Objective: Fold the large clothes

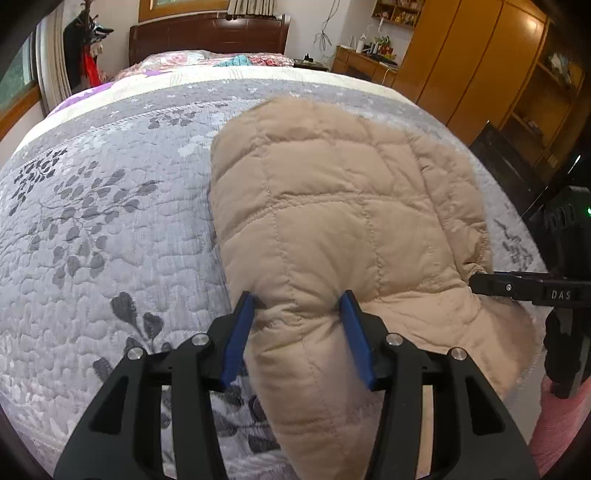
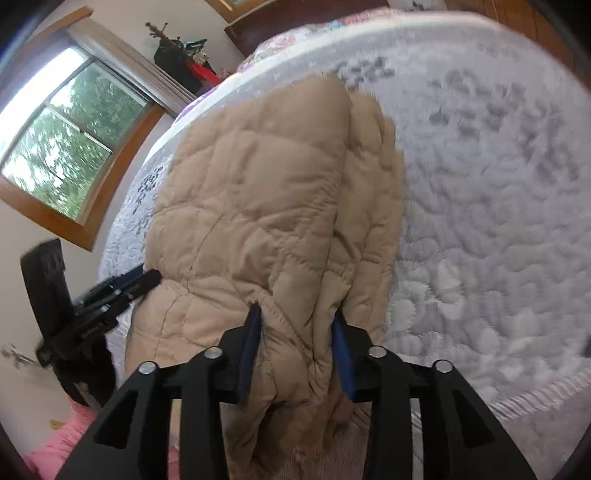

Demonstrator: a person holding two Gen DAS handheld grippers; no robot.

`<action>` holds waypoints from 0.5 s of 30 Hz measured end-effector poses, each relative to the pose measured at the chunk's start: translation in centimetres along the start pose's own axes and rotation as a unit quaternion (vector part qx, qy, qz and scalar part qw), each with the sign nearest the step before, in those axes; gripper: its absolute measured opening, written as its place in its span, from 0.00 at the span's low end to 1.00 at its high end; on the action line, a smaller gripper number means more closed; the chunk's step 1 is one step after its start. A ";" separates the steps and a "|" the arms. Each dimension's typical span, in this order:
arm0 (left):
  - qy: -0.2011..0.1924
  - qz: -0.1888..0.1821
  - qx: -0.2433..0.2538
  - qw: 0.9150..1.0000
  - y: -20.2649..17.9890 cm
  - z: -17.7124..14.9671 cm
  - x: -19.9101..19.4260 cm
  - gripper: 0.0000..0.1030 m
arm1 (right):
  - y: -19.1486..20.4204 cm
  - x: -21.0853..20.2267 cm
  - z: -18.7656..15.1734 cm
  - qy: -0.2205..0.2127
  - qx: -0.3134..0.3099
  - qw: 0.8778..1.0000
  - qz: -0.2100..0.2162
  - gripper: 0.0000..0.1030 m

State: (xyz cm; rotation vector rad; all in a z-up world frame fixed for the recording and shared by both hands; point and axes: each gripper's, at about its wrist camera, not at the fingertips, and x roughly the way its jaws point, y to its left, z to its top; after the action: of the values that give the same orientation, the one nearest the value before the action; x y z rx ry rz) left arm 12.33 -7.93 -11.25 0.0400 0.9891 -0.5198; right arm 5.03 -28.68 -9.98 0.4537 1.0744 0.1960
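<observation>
A tan quilted puffer jacket (image 1: pixel 332 206) lies bunched on the grey floral bedspread (image 1: pixel 103 229). My left gripper (image 1: pixel 300 306) is shut on a thick fold at the jacket's near edge, blue pads on either side. My right gripper (image 2: pixel 297 321) is shut on another bunched edge of the jacket (image 2: pixel 258 206). The right gripper also shows at the right of the left wrist view (image 1: pixel 480 282), its tip touching the jacket. The left gripper shows at the left of the right wrist view (image 2: pixel 147 278), at the jacket's side.
The bed has a dark wooden headboard (image 1: pixel 208 35) with pillows at the far end. Wooden wardrobes (image 1: pixel 480 66) stand to the right and a window (image 2: pixel 62 144) to the left. Pink fabric (image 2: pixel 55 443) lies at the near bed edge.
</observation>
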 end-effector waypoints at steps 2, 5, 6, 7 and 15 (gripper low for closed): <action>-0.013 0.011 0.002 1.000 0.0 -0.1 -1.7 0.46 | 1.5 -2.1 -0.6 -0.026 -0.026 0.999 -0.036 0.40; -0.028 0.002 0.018 0.999 -0.7 -0.8 -4.2 0.46 | 3.2 -4.6 -1.6 -0.052 -0.050 0.996 -0.045 0.40; -0.030 -0.005 0.020 0.999 -1.0 -1.1 -4.9 0.45 | 3.8 -5.2 -2.0 -0.057 -0.058 0.996 -0.040 0.40; -0.031 -0.012 0.021 0.999 -1.4 -1.4 -5.4 0.45 | 4.7 -5.6 -2.5 -0.058 -0.071 0.995 -0.032 0.40; -0.015 -0.039 0.031 0.999 -3.6 -4.0 -5.9 0.37 | 7.6 -3.3 -4.7 -0.020 -0.114 0.993 -0.021 0.31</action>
State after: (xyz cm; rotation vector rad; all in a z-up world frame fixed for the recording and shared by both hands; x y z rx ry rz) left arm 5.08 -7.70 -8.00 0.0490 0.9475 -0.6220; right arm -0.21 -21.89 -5.74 0.2295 1.0074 0.2679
